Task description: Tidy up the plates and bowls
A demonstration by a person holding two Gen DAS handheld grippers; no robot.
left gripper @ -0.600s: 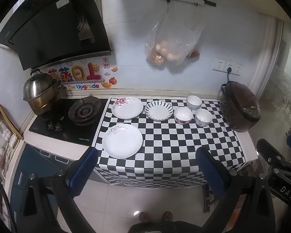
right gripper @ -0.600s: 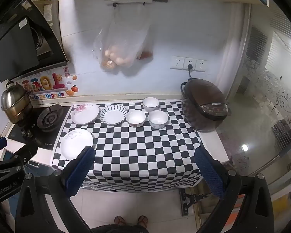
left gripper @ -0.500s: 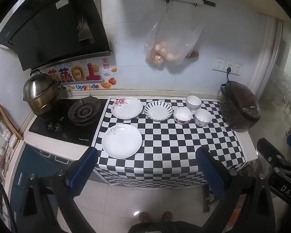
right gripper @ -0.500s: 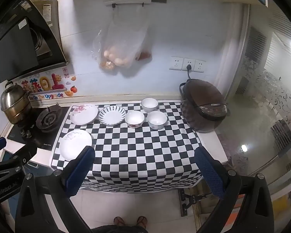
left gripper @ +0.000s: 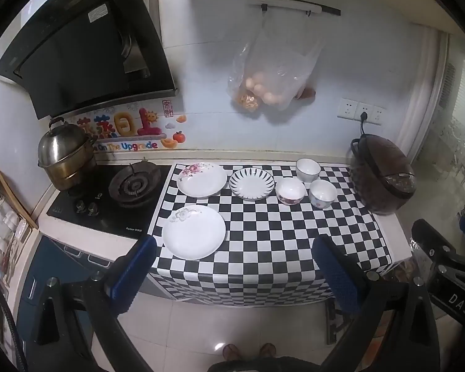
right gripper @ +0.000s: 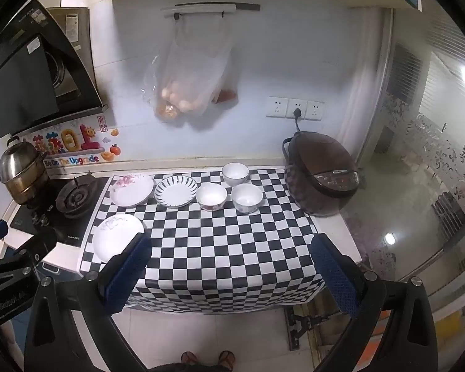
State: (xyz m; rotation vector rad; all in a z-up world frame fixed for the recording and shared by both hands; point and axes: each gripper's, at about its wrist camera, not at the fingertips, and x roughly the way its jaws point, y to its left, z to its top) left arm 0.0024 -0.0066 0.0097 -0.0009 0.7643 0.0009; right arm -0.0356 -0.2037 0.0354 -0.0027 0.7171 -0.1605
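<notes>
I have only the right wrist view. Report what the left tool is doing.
Observer: The left tool is open, with nothing between its fingers. It points down at the checkered cloth from the near side of the counter.
Operator: One finger of the right tool hides part of the near plate from me. Describe that plate.
Observer: In the left wrist view the whole plate shows. It is white and empty, with a pale flower at its far left rim. It lies apart from the two plates behind it.
</notes>
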